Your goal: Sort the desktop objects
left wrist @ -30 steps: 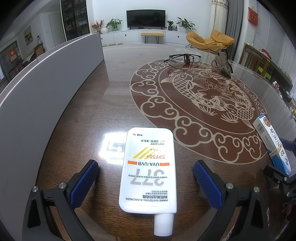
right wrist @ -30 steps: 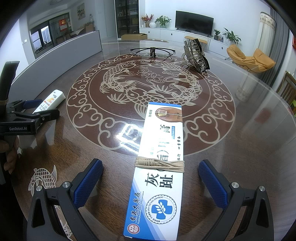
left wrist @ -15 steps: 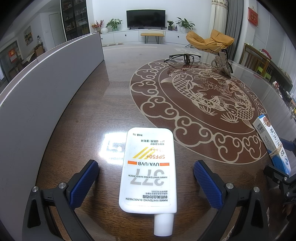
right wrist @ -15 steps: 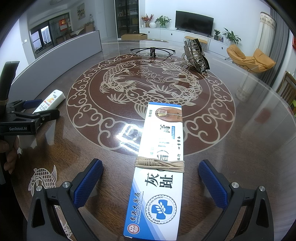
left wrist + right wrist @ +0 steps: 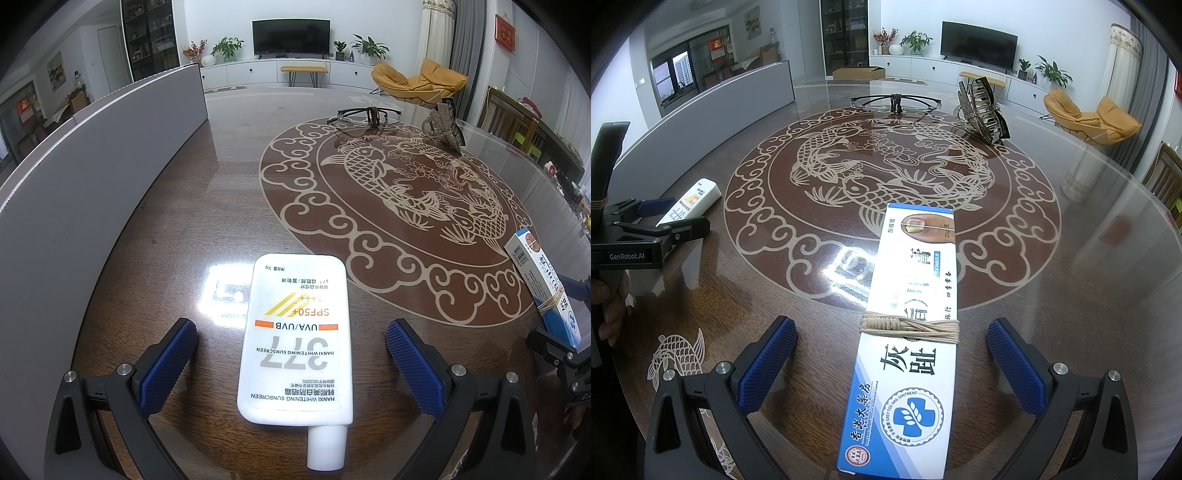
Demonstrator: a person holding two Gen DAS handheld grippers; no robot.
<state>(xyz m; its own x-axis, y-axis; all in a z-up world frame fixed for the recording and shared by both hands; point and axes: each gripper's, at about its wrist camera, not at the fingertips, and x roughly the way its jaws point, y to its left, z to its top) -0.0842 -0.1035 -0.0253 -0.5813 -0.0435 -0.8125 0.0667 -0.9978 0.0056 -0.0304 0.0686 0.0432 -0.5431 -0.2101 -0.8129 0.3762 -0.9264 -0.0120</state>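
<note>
Left wrist view
Sunscreen tube: one white sunscreen tube [image 5: 295, 343] lies flat on the dark wooden surface [image 5: 177, 236], cap end toward the camera, midway between the two blue pads and touching neither.
Left tongs: the left tongs [image 5: 291, 360] are spread wide and hold nothing; a bare strip of wood shows on each side of the tube.
Ointment box: one blue-and-white ointment box [image 5: 543, 288] shows at the right edge, well apart from the tube, with a black part of the other tool just beside it.
Far things: one pair of glasses [image 5: 365, 115] and one hair claw clip [image 5: 445, 125] sit at the far side of the fish inlay.
Partition: one grey partition [image 5: 74, 177] runs along the left side.

Right wrist view
Ointment box: the box [image 5: 908, 332], bound with one loop of tan string [image 5: 910, 326], lies lengthwise between the blue pads, near end at the bottom edge, clear of both.
Right tongs: the right tongs [image 5: 892, 360] are spread wide, gripping nothing.
Left tool: at the left edge, held in a hand [image 5: 609, 306], its fingers flanking the tube [image 5: 689, 201].
Far things: glasses [image 5: 895, 101] and clip [image 5: 982, 110], one each, near each other.
</note>
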